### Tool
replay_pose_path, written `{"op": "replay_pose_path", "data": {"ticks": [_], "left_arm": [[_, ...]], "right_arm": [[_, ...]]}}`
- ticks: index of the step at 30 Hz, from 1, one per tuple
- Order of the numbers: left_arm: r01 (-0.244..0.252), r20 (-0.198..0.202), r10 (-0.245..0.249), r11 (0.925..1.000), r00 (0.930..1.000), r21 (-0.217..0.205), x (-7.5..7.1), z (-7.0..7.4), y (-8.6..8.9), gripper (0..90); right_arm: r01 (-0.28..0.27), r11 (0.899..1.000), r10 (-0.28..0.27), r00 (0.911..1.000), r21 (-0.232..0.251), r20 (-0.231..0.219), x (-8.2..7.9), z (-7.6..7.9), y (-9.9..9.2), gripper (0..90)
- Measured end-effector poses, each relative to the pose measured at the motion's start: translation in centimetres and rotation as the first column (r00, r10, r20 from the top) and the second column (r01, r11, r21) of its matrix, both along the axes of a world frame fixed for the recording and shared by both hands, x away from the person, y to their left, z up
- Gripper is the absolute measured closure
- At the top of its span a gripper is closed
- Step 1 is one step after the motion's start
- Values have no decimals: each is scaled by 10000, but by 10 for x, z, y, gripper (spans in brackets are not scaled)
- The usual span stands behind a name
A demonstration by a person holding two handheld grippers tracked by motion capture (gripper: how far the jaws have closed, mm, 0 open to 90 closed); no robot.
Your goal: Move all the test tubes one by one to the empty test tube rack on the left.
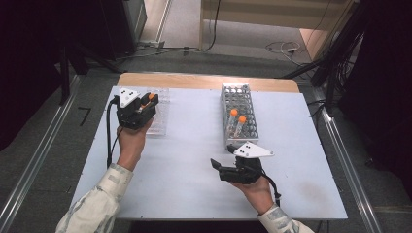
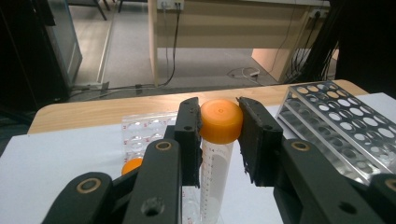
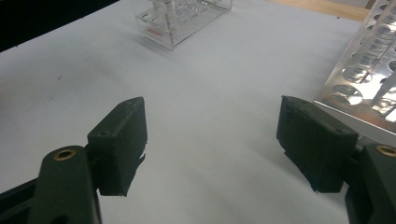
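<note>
Where graduations run, tube [image 2: 215,158] unbranded.

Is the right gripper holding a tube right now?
No, the right gripper has its jaws wide apart over the bare white table, nothing between them.

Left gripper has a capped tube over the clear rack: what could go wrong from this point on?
1. The left gripper grips the tube only at its orange cap, so the long body below may swing or the cap slip.
2. The clear rack looks light; a tilted tube could snag and drag it.
3. Two capped tubes already stand in the metal rack; a careless insertion there might knock them.
</note>
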State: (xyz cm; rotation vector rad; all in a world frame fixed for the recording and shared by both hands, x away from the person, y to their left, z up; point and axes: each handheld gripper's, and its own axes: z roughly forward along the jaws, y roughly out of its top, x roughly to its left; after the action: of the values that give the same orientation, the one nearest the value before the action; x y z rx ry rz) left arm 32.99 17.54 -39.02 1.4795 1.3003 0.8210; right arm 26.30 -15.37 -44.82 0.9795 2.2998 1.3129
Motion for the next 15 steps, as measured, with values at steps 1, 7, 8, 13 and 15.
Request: {"op": "replay_pose_path", "data": {"ticks": [1,7,8,13,15], "left_arm": [[-2,5,2,10000,10000,14,1,-1,0,697],[11,-8,-11,10000,10000,52,3,-3,0,696],[20,-18,-20,9999,10000,101,3,-3,-1,696],[5,-51,-2,9988,10000,485,3,-9,-5,695],[6,-82,-1,9981,10000,615,4,-14,-6,695]], "right_arm": [[-14,10000,14,10000,0,-16,0,0,0,232],[-25,10000,25,10000,11,-9,0,0,0,233],[-6,10000,6,10000,3,-6,0,0,0,233],[-8,10000,8,10000,-8,-8,0,0,0,234],[-28,10000,28,10000,-29,17,0,0,0,234]]}}
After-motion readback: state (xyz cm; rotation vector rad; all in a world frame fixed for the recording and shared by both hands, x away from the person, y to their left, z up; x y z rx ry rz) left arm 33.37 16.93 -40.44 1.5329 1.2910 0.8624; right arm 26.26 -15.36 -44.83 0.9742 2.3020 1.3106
